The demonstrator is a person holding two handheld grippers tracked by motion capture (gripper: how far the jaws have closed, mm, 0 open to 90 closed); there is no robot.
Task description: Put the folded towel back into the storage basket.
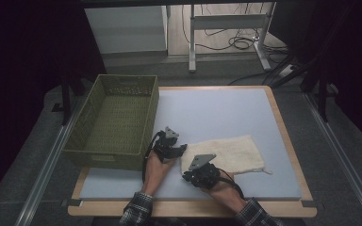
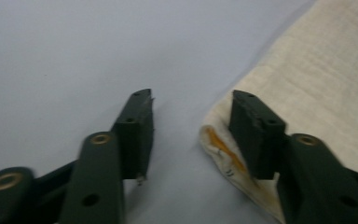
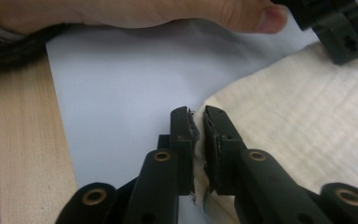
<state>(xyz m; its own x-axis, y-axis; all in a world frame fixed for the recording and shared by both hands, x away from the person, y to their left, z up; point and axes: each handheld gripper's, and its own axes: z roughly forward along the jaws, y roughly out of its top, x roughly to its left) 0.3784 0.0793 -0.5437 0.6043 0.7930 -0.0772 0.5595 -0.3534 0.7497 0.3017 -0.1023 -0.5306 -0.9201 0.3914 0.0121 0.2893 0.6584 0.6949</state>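
Note:
A cream towel point(image 1: 231, 153) lies flat on the pale blue mat point(image 1: 217, 113), right of centre. My left gripper point(image 1: 183, 149) rests at the towel's near left corner. In the left gripper view its jaws point(image 2: 192, 100) stand apart, one on bare mat and the other on the towel point(image 2: 326, 70) beside an orange-marked hem. My right gripper point(image 1: 188, 174) sits at the towel's front left edge. In the right gripper view its jaws point(image 3: 196, 112) are pressed together on the edge of the towel point(image 3: 307, 121). The left gripper point(image 3: 340, 28) and the person's hand point(image 3: 144, 11) lie just beyond.
An olive woven basket point(image 1: 103, 157) stands at the table's left, close behind my left hand. The mat lies on a wooden board whose front edge point(image 3: 23, 140) is right beside my right gripper. Table legs and cables are on the floor beyond.

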